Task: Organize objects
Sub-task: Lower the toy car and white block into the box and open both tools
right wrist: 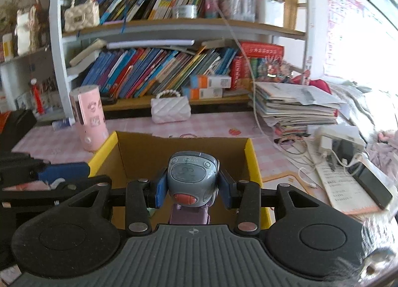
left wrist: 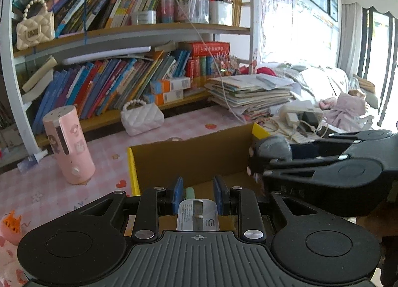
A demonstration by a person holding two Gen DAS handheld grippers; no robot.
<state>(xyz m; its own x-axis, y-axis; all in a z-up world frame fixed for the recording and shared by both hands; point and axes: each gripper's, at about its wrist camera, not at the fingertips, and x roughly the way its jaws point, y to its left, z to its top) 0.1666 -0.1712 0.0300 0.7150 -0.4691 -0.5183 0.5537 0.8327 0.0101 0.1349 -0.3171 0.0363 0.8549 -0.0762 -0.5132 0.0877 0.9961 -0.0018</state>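
Note:
An open cardboard box (left wrist: 189, 160) with yellow flaps stands on the pink table; it also shows in the right wrist view (right wrist: 184, 147). My left gripper (left wrist: 197, 196) is over the box's near edge, its blue pads (left wrist: 178, 195) close around a flat white-grey labelled item with a pale green tip (left wrist: 197, 214). My right gripper (right wrist: 192, 186) is shut on a grey toy watch with a purple strap (right wrist: 192, 178) and holds it over the box. The right gripper and the watch also show at the right of the left wrist view (left wrist: 272, 148).
A pink cylinder (left wrist: 68, 147) stands left of the box. A white quilted purse (left wrist: 141, 119) sits behind it by the bookshelf (left wrist: 129, 30). A stack of papers (left wrist: 251, 95), chargers and cables (right wrist: 343, 147) lie to the right.

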